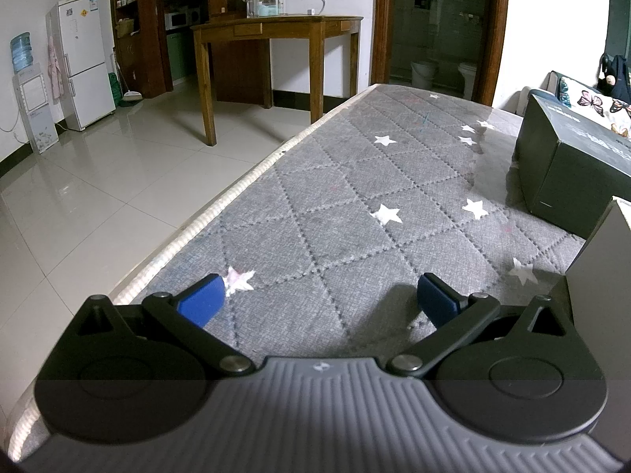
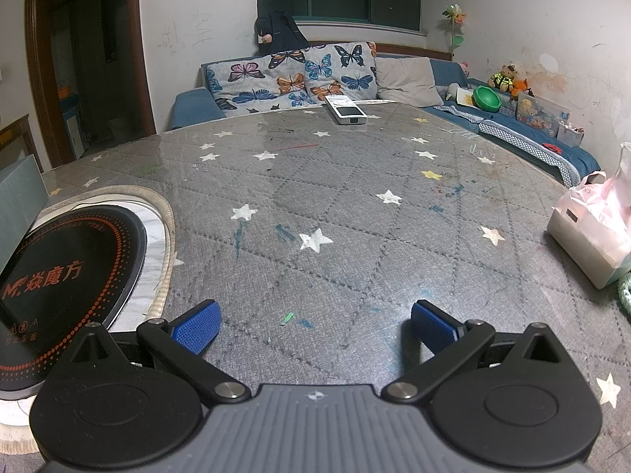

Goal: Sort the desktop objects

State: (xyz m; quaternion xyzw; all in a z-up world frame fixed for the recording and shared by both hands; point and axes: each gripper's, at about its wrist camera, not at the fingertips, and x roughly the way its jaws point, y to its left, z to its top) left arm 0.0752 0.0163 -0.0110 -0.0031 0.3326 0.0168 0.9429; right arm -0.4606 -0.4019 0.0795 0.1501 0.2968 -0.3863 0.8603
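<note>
Grey quilted counter (image 2: 355,205) with white stars under a glossy cover; tiled floor and a wooden side table (image 1: 276,39) beyond its left edge. Left tongs (image 1: 321,299) spread wide, empty, low over bare cloth; a dark box (image 1: 572,157) ahead to their right, a grey box corner (image 1: 603,260) close on the right. Right tongs (image 2: 313,325) also spread wide, empty. Black round cooktop (image 2: 71,268) just left of them; white remote (image 2: 346,109) far ahead near the sofa-side edge; pink-bagged box (image 2: 591,232) off right. Open cloth between.
</note>
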